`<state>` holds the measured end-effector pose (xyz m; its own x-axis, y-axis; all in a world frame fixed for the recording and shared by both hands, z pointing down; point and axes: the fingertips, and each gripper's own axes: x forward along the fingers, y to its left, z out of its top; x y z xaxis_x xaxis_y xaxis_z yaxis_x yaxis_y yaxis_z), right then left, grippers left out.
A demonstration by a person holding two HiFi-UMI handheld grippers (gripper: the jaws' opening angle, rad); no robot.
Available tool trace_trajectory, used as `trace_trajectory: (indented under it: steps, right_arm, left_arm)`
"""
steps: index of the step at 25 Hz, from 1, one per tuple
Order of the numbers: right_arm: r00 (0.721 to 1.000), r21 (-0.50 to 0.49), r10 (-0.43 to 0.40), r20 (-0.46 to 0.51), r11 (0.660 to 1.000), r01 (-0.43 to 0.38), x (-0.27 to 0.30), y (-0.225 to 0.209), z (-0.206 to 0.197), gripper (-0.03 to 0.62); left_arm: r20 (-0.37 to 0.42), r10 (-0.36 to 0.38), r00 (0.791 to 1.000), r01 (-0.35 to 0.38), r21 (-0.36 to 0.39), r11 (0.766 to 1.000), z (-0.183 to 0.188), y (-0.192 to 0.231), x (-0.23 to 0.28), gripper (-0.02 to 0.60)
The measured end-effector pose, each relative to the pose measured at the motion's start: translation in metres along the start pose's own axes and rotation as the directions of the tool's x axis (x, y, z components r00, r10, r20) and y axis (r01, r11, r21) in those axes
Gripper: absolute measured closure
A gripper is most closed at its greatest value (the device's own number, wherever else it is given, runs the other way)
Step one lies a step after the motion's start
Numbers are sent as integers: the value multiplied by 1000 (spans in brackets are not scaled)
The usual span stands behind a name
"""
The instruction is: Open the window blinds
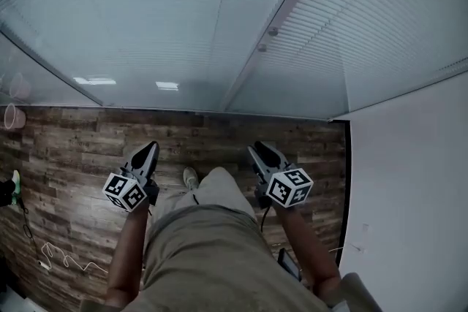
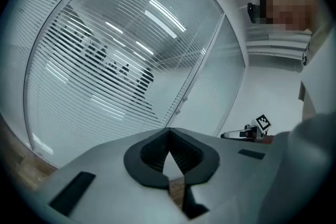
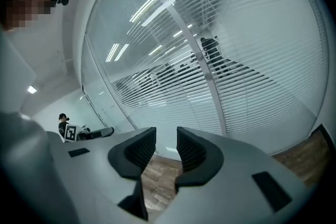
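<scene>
White slatted blinds hang behind a glass wall, their slats nearly flat against the glass. A metal post divides two panes and carries two small round knobs. My left gripper is held over the wooden floor, well short of the glass, pointing at it. In the left gripper view its jaws meet at the tips, with nothing in them, and the knobs show ahead. My right gripper is level with it to the right; its jaws stand apart and empty, facing the post.
A white wall closes the right side. The person's legs in beige trousers fill the lower middle. A thin white cable lies on the floor at lower left. A second glass pane angles off at far left.
</scene>
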<state>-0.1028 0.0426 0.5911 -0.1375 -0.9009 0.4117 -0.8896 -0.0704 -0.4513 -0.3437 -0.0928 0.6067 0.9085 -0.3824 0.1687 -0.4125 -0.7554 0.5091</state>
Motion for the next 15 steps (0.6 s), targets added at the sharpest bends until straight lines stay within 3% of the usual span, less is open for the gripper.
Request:
trace_trajectory:
  steps: [9,15]
  right_arm:
    - [1000,-29,21,18,999,-20,-54,-4,-12,464]
    - [999,-101,11,34,995,-8,-138,-23,-14,464]
  left_arm:
    - [-33,-33,999,33,8,999,-26,-49,-17,569]
    - [-70,-80,994,82,26,996,-54,-132,-29,569]
